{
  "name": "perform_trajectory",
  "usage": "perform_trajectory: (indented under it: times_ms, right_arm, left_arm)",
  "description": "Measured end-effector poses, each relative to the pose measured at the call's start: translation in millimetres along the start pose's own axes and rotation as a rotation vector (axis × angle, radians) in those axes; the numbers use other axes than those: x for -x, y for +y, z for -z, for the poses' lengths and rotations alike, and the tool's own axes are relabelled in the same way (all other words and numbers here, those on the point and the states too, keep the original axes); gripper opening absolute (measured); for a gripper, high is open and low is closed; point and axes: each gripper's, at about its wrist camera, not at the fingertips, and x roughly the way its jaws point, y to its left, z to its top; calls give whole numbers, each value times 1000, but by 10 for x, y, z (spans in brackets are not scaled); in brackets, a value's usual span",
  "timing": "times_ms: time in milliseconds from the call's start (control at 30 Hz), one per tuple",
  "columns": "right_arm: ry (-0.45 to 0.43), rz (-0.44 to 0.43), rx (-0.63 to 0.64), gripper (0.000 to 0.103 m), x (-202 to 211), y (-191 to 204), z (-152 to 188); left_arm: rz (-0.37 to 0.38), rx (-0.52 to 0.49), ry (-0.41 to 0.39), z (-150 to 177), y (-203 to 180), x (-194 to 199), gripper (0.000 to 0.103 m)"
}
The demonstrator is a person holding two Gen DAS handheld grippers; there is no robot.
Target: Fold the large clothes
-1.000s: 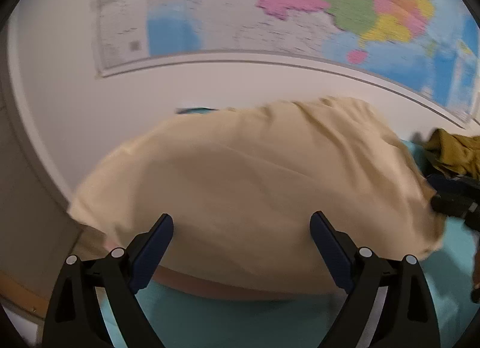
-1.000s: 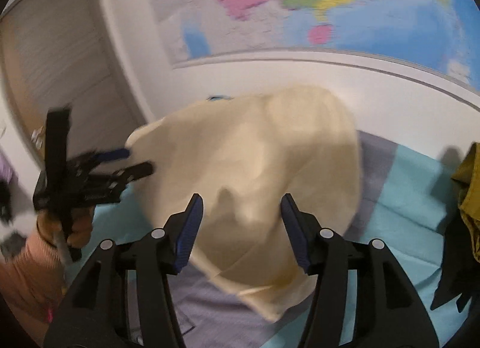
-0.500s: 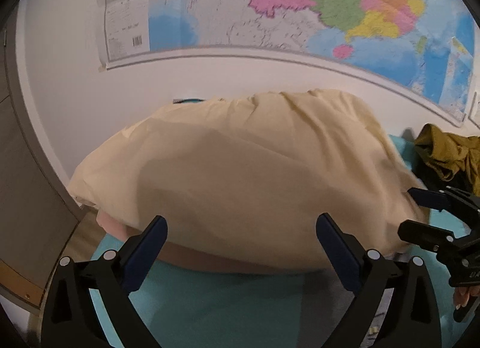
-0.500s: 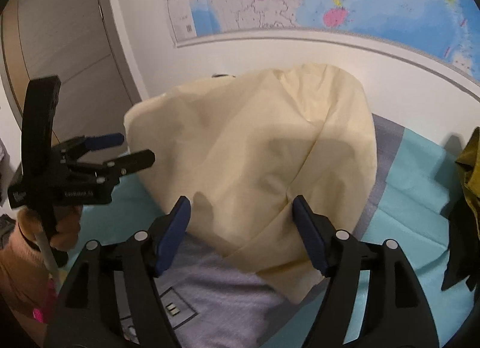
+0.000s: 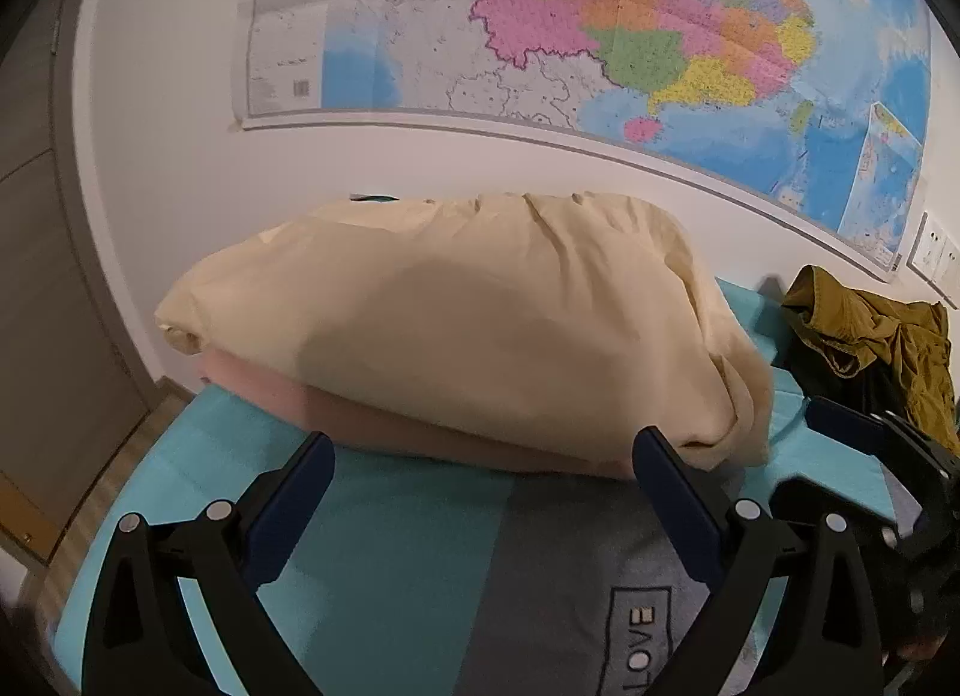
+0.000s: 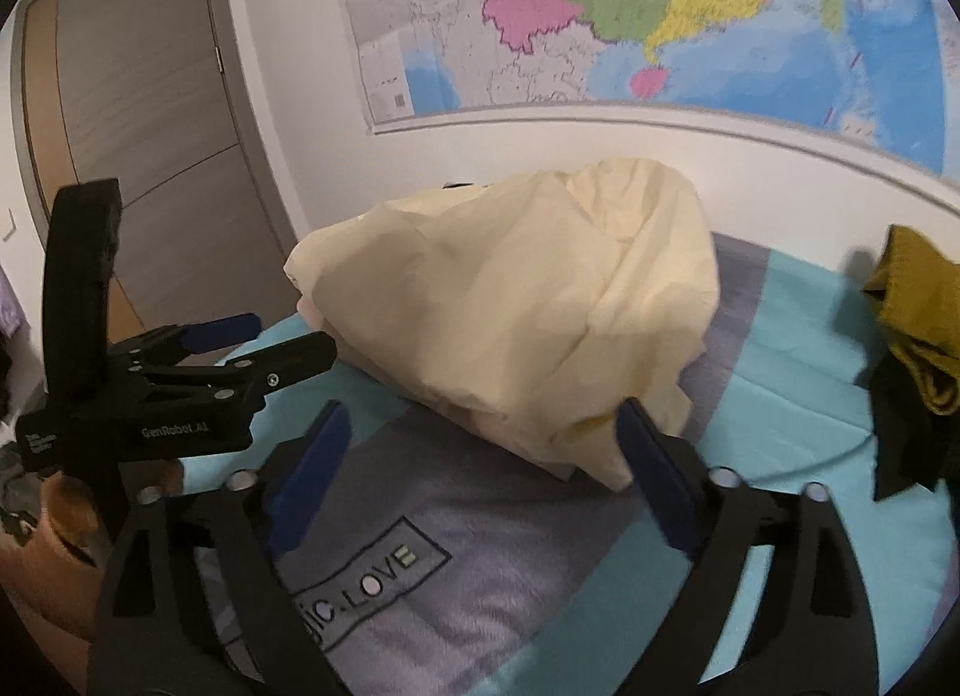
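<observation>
My left gripper (image 5: 480, 468) stands wide with nothing between its fingers, and my right gripper (image 6: 480, 444) has just been opening, jaws now wide and bare too. The folded cream garment (image 5: 480, 324) lies on a pink one (image 5: 372, 426) atop the teal-and-grey bedspread (image 5: 408, 546), just ahead of both.

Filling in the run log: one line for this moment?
left hand-held gripper open, empty | right hand-held gripper just opened, empty | cream garment folded on pink one
</observation>
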Motion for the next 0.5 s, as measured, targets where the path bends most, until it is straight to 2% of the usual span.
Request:
perform_trajectory:
  times_ms: [67, 500]
  right_arm:
    - [-6, 2, 9, 98, 41, 23, 37]
    - [-7, -9, 9, 98, 281, 76, 195]
  left_arm:
    - [-27, -2, -15, 39, -51, 74, 96]
    - [-101, -1, -27, 225, -252, 382, 96]
